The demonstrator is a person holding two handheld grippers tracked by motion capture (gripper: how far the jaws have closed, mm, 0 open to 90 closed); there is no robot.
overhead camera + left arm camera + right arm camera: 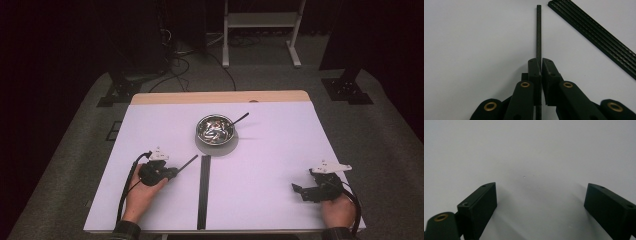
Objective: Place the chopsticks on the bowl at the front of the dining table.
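A thin black rod (538, 32) is clamped between the closed fingers of the left gripper (172, 172), low over the desk (270, 165) beside a black strip (204, 192). The right gripper (298, 190) is held wide open and empty. The pick-up step seems done; next, a careful lift is probably needed.

The table (260, 165) is seen from a fixed camera set high above the person's side, faced forward and down, so that the whole white top and the dark floor beyond are taken in. A second camera is carried on the left gripper (539, 62), close above the surface, and is aimed along its own jaws. The thin black rod (538, 32) and the long black strip (596, 32) are shared with the high view. A third camera is carried on the right gripper (540, 195), held very near the bare tabletop and aimed along its jaws.
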